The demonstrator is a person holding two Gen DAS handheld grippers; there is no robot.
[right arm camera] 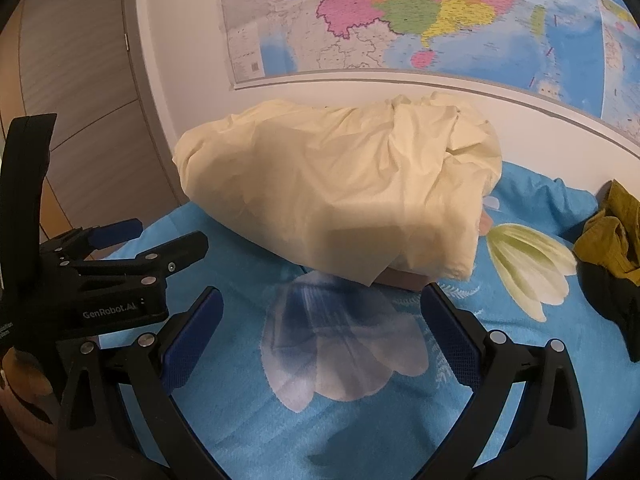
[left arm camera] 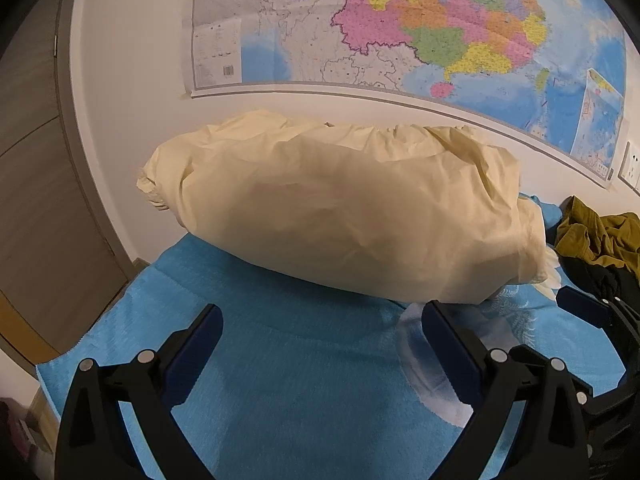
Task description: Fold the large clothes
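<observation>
Both our tongs, left gripper (left arm camera: 322, 330) and right gripper (right arm camera: 320, 314), hang spread and empty over the blue bedspread (left arm camera: 304, 380); cream garment (left arm camera: 340, 208) bunched by the wall looks light, floppy, so we'd pinch its near hem.

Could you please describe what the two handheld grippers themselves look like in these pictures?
Both are alike. The left gripper has a matte black plastic frame with two angular arms, round silver rivets at the joints, and dark blue textured pads on the fingers. The right gripper is built the same. In the right wrist view, the left gripper's body bears white "GenRobot.AI" lettering. No cables or sleeves show.
</observation>
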